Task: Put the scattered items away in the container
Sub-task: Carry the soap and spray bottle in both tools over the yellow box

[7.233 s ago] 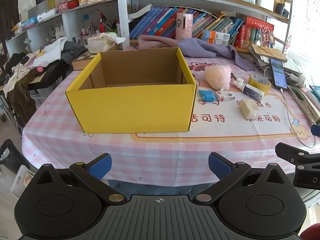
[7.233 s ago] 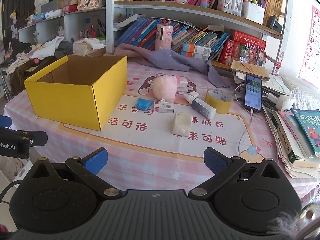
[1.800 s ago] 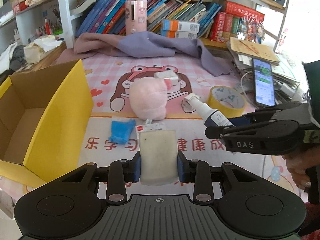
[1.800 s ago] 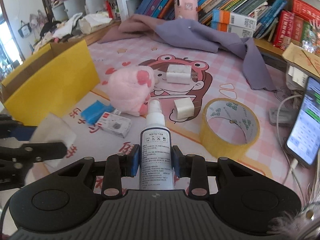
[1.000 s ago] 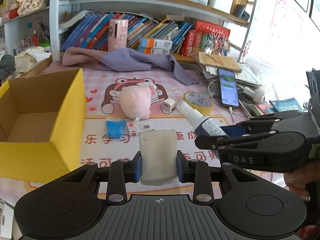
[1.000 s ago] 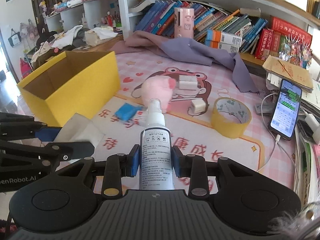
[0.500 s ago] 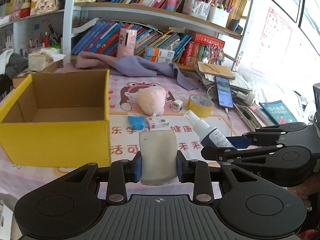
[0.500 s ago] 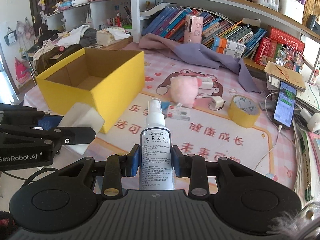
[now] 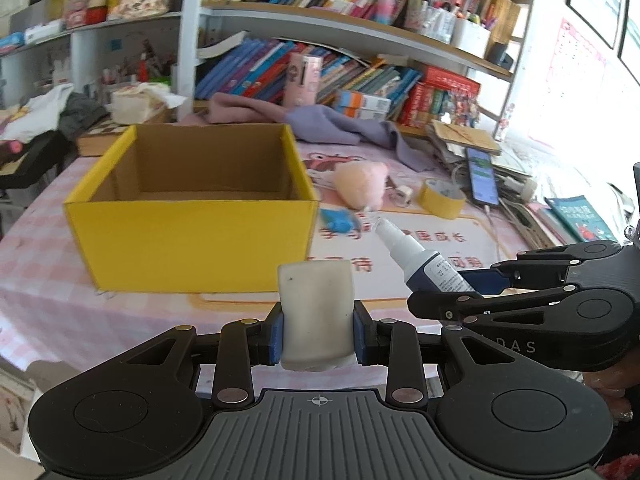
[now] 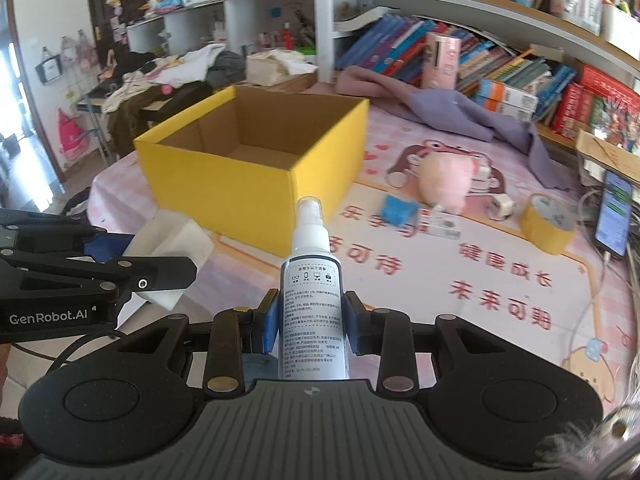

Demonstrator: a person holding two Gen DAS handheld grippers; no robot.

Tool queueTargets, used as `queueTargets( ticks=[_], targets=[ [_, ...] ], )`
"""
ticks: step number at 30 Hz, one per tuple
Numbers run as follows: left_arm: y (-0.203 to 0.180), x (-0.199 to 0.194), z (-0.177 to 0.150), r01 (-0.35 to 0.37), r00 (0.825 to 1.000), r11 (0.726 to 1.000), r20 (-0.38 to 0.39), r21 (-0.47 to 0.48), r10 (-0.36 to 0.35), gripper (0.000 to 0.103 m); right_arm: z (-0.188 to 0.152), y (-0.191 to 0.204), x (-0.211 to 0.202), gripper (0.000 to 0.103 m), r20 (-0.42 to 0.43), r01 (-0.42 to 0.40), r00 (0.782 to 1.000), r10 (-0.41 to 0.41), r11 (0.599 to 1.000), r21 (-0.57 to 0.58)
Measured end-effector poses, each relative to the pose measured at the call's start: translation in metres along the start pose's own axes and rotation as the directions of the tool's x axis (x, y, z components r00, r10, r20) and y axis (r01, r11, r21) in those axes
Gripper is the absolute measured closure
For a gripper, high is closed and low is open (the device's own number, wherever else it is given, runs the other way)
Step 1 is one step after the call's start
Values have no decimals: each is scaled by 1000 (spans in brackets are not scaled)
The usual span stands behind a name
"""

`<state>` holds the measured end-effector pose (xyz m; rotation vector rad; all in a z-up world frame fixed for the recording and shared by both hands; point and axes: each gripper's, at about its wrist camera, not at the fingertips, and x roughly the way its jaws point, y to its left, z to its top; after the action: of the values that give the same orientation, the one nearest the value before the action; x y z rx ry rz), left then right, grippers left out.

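My left gripper [image 9: 318,336] is shut on a white sponge block [image 9: 316,312], held in front of the open yellow cardboard box [image 9: 192,236]. My right gripper [image 10: 312,324] is shut on a white and dark blue spray bottle [image 10: 312,300], to the right of the left gripper; the bottle also shows in the left wrist view [image 9: 420,260]. The box [image 10: 256,176] looks empty inside. On the table right of the box lie a pink plush toy [image 10: 444,184], a blue packet [image 10: 398,210], a small white box [image 10: 444,226], a white charger [image 10: 502,202] and a yellow tape roll [image 10: 546,224].
A phone [image 10: 614,212] on a cable and stacked books lie at the table's right edge. A purple cloth [image 10: 448,114] and bookshelves stand behind the table. Clothes hang over a chair [image 10: 160,92] at the far left.
Both grippers have moved left and back with their loads. The box now stands straight ahead of the left gripper and closer to the middle of the right wrist view.
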<state>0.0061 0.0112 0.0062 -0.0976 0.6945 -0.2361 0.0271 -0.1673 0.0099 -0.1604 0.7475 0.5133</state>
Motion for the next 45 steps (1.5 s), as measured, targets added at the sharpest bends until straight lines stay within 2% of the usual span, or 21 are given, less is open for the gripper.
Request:
queueTargets(
  ticks=[10, 21, 28, 34, 39, 45],
  targets=[
    [30, -15, -11, -67, 998, 996, -5, -64, 67, 72, 9, 30, 15, 72, -30, -69, 997, 67, 995, -69],
    [46, -23, -17, -107, 994, 991, -24, -85, 105, 72, 15, 53, 24, 72, -47, -119, 992, 114, 987, -109],
    [51, -24, -11, -123, 992, 987, -13, -106, 123, 72, 24, 55, 26, 72, -13, -131, 991, 130, 982, -137],
    [56, -21, 8, -140, 990, 985, 10, -104, 142, 72, 50, 49, 28, 72, 56, -148, 986, 158, 978, -150],
    [61, -12, 40, -158, 985, 985, 58, -76, 162, 72, 83, 38, 36, 72, 103, -171, 977, 188, 973, -157],
    [71, 13, 83, -183, 979, 983, 86, -31, 185, 72, 120, 24, 64, 72, 122, -198, 968, 220, 965, -172]
  ],
)
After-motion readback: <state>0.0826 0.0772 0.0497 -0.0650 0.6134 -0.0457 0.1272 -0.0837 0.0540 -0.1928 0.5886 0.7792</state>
